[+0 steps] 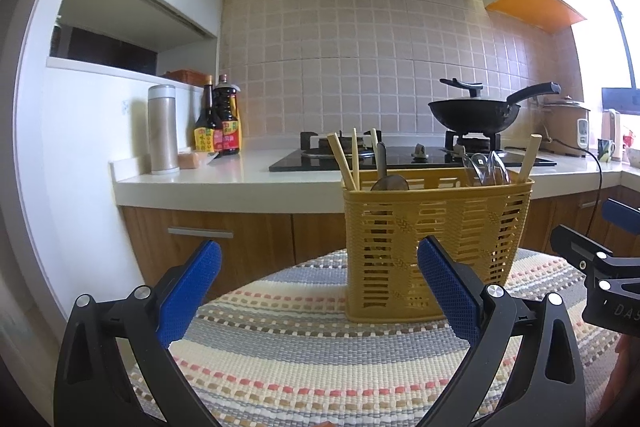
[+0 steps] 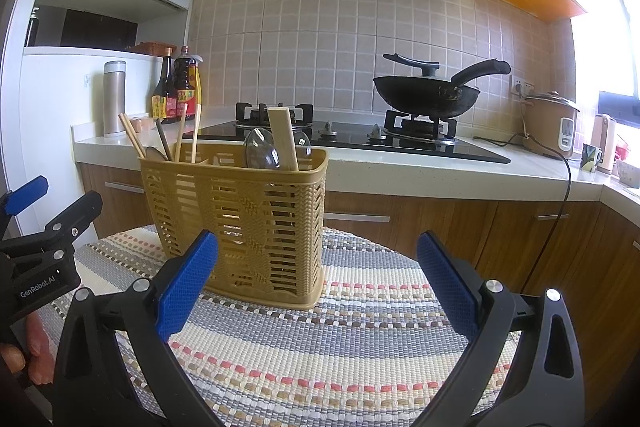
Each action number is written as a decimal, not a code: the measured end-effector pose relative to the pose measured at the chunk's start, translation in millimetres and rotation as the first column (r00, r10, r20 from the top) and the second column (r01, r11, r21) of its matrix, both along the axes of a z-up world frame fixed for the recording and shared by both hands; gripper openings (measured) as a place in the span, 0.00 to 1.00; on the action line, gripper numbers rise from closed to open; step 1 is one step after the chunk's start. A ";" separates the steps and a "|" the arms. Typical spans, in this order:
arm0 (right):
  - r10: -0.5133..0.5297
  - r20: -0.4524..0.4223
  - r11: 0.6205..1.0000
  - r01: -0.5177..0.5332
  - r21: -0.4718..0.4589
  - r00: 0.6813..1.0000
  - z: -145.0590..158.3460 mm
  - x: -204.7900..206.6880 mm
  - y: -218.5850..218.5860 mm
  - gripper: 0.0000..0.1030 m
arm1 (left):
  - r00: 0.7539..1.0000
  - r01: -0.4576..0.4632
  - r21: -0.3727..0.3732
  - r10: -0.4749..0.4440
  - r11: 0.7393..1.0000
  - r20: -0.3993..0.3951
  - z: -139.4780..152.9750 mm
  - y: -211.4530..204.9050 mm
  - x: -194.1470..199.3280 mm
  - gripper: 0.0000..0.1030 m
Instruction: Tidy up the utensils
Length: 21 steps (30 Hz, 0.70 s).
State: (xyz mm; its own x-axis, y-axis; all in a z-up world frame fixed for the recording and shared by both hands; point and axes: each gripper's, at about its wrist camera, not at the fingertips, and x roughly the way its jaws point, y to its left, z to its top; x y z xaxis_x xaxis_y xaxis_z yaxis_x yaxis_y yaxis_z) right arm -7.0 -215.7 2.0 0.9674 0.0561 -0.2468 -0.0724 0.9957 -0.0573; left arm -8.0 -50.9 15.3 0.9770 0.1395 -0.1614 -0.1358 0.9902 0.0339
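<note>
A yellow slotted utensil basket (image 1: 436,247) (image 2: 240,223) stands upright on a striped woven mat (image 1: 320,355) (image 2: 340,339). Wooden chopsticks (image 1: 346,159) (image 2: 132,137) and a dark ladle (image 1: 386,171) stick out of its left compartment. Clear spoons (image 1: 486,167) (image 2: 260,149) and a flat wooden stick (image 2: 284,139) stand in its right one. My left gripper (image 1: 320,263) is open, short of the basket, its right pad overlapping the basket's front. My right gripper (image 2: 318,255) is open too, with the basket's right corner beyond its left pad. Both hold nothing.
Behind the mat runs a white counter (image 1: 224,179) with a gas hob (image 2: 360,141), a black wok (image 2: 428,95), sauce bottles (image 1: 218,123), a steel flask (image 1: 163,131) and a rice cooker (image 2: 554,125) with its cable. Wooden cabinets sit below. A hand (image 2: 36,355) holds the left gripper.
</note>
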 end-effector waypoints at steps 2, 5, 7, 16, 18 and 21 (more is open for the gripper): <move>0.001 -0.002 1.000 -0.001 -0.004 1.000 -1.1 0.7 0.2 0.92 | 1.000 0.008 -0.004 -0.008 1.000 -0.009 -0.1 0.2 1.2 0.93; 0.002 -0.007 1.000 -0.002 -0.002 1.000 -1.4 2.1 -0.3 0.92 | 1.000 -0.003 -0.006 0.003 1.000 -0.024 -0.6 0.3 3.8 0.93; 0.000 -0.008 1.000 0.000 0.002 1.000 -1.3 2.5 -1.2 0.92 | 0.999 0.007 -0.021 -0.008 1.000 -0.033 -1.2 2.2 5.0 0.93; 0.000 -0.009 1.000 0.000 0.010 1.000 -0.6 3.0 -4.3 0.92 | 0.999 0.029 -0.044 -0.031 0.999 -0.042 -2.3 4.6 5.9 0.93; 0.001 -0.009 1.000 -0.001 0.008 1.000 -0.3 3.4 -4.3 0.92 | 0.998 0.038 -0.050 -0.041 0.998 -0.055 -3.0 4.6 7.4 0.93; 0.001 -0.008 1.000 -0.001 0.009 1.000 -0.2 3.3 -4.2 0.92 | 0.998 0.032 -0.060 -0.035 0.998 -0.049 -2.9 7.4 6.7 0.93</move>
